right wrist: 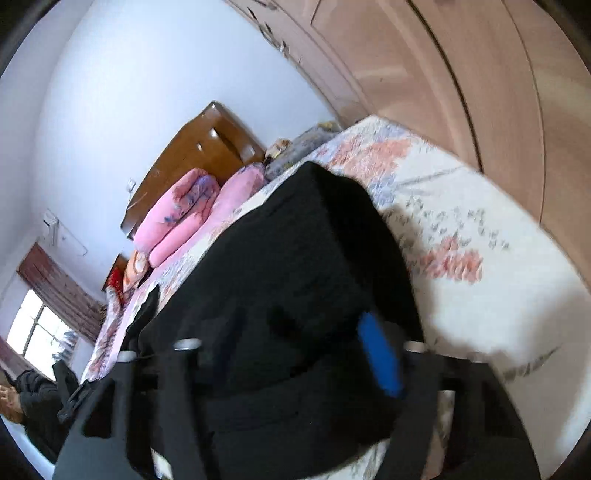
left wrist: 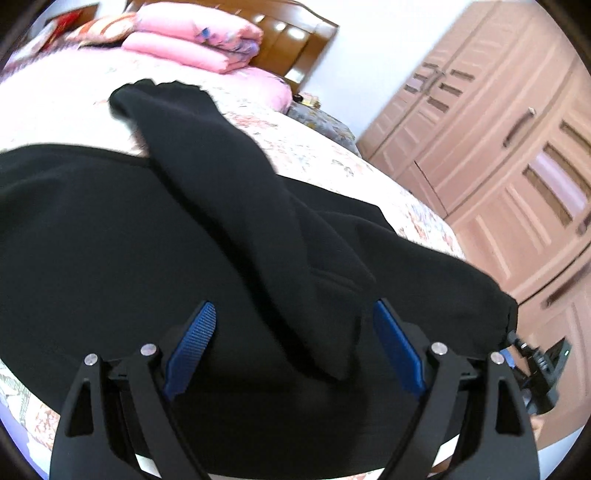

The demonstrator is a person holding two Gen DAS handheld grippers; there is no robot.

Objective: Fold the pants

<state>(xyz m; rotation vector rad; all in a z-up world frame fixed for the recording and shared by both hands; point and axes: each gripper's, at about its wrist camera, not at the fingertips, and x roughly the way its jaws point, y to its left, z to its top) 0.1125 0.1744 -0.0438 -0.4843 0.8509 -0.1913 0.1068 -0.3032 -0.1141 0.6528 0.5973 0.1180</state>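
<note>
Black pants [left wrist: 229,229] lie on the floral bedspread [left wrist: 325,155], one leg folded diagonally across the rest, its cuff toward the pillows. My left gripper [left wrist: 291,314] is open, its blue pads [left wrist: 192,343] spread either side of the fabric just above it. In the right wrist view the pants [right wrist: 303,251] fill the middle, bunched and raised. My right gripper [right wrist: 295,332] is blurred; one blue pad [right wrist: 380,354] shows with black cloth against it, the other pad is hidden by fabric. The right gripper also shows at the pants' right end in the left wrist view [left wrist: 517,339].
Pink folded quilts [left wrist: 199,44] and a pink pillow [left wrist: 273,85] lie at the head of the bed by the wooden headboard [left wrist: 295,33]. A wardrobe [left wrist: 498,155] stands to the right. A window [right wrist: 40,332] is at far left in the right wrist view.
</note>
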